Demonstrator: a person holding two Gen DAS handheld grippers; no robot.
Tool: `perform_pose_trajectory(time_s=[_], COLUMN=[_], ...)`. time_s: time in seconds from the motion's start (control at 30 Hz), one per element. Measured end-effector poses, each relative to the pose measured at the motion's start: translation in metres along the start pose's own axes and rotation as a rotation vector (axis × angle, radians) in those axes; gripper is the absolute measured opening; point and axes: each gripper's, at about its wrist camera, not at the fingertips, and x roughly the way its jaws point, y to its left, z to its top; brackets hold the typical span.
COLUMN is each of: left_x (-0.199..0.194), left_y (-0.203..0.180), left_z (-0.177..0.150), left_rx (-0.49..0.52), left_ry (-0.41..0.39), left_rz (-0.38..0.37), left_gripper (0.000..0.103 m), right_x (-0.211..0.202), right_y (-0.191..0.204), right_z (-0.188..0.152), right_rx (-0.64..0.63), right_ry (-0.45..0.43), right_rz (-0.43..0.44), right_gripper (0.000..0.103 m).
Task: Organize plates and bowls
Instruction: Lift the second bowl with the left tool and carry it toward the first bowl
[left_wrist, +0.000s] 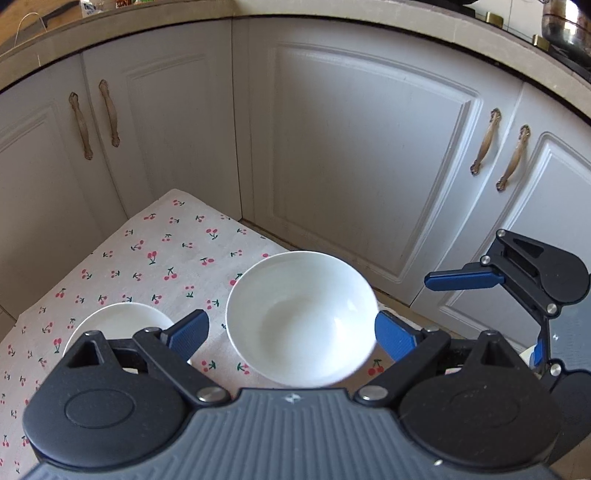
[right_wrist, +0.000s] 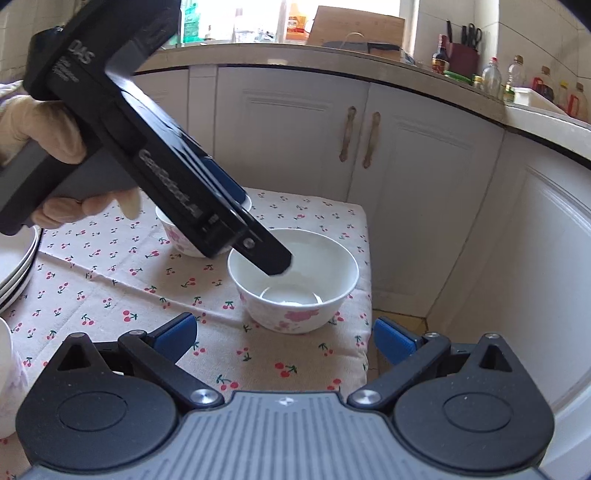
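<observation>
- While my left gripper hangs above the table, its blue pads stand wide on either side of the white round bowl with pink flowers; the right pad sits at the rim, yet I cannot tell whether it touches, and nothing is clasped.
- My right gripper is spread open and empty, low over the cherry-printed tablecloth, with that same bowl just ahead of its tips.
- Seen from the right wrist, the bowl stands upright near the table's far right corner, one finger of the left gripper dipping over its rim.
- A second flowered bowl stands just behind it, partly hidden by the left gripper's body.
- My gloved hand holds that gripper's handle.
- Stacked white plates lie at the left edge of the table.
- White cabinet doors stand beyond.
</observation>
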Motion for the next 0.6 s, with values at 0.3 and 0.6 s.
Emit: perform_pose_trajectory(time_s=[0.3,0.6], left_x=[0.033,0.046], left_y=[0.01,0.014], left_z=[0.011,0.01], left_rx=[0.003,0.004], left_ry=[0.043,0.067], left_rz=[-0.018,-0.035], left_gripper=[0.092,0.085], right_x=[0.034,0.046], right_y=[-0.008,-0.009], right_z=[0.002,0.004], right_rx=[-0.029,-0.019], right_ry=[0.018,0.019], right_rz=[0.019,0.027], right_gripper=[0.099,0.092])
